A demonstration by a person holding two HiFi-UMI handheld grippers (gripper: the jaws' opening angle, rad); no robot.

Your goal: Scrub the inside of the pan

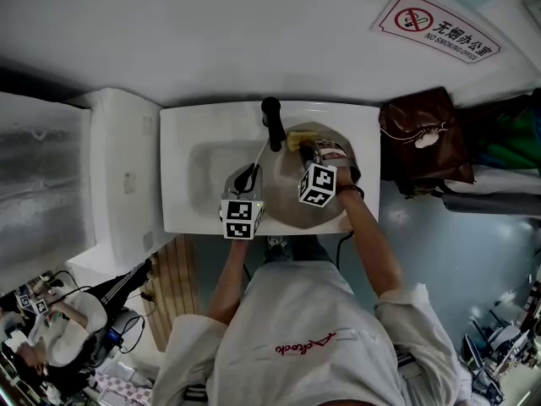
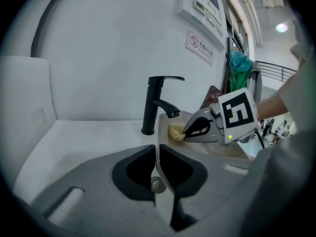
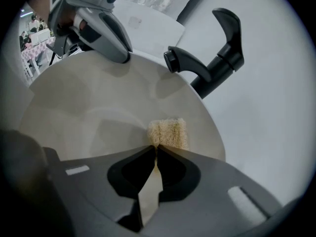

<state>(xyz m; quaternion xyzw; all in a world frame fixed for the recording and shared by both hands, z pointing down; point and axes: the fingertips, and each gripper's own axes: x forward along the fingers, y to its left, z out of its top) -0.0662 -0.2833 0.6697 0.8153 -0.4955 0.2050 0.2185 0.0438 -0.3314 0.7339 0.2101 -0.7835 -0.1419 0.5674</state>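
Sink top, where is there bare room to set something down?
Bare: the white ledge left of the faucet, and the basin's left half, between its left wall and the pan. Crowded: the right half, where the pan, the left gripper on its rim and the right gripper with the sponge fill it; a brown bag sits just beyond.
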